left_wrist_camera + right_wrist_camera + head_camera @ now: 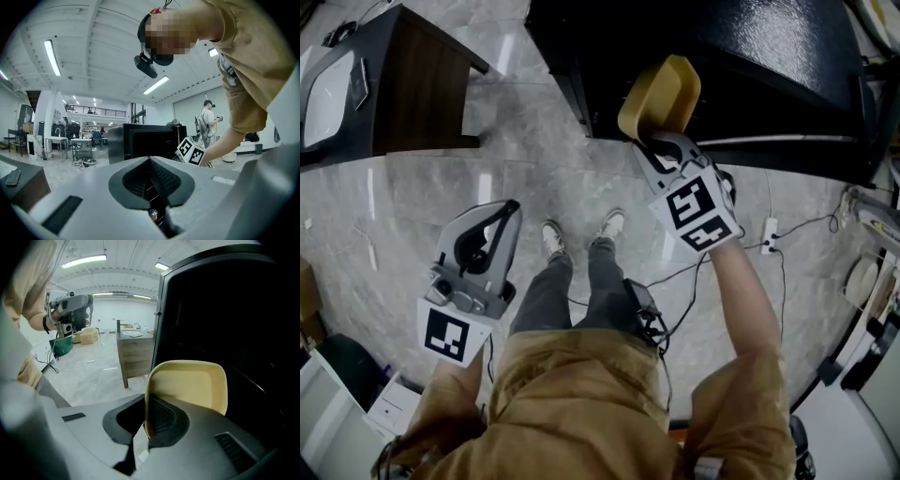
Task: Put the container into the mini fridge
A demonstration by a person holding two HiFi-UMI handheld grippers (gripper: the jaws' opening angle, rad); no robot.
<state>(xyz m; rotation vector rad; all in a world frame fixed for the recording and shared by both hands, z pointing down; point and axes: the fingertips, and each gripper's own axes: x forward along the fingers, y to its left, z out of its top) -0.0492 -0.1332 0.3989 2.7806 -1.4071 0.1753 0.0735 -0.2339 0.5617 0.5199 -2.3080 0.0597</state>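
My left gripper (501, 214) hangs low over the floor (581, 178), beside my left leg. Its jaws are closed tip to tip with nothing between them. Its own view looks up past the closed tips, so the floor below it is cut off there.

My right gripper (659, 142) is raised and stretched forward. Its jaws are closed on one side wall of the container (187, 385), a pale yellow tray that stands on edge. The wall runs down between the pads, and its lower part is hidden behind the jaw bodies. The open hollow of the container faces right, away from the clamped wall, and rises above and ahead of the jaws.

The container sits directly in front of the black fridge (225, 310), near the left edge of its opening. I cannot tell whether it has crossed the front edge. The fridge interior is too dark to show any shelves, and the head view cuts off its top.

Farther left stands a wooden cabinet (136, 357).
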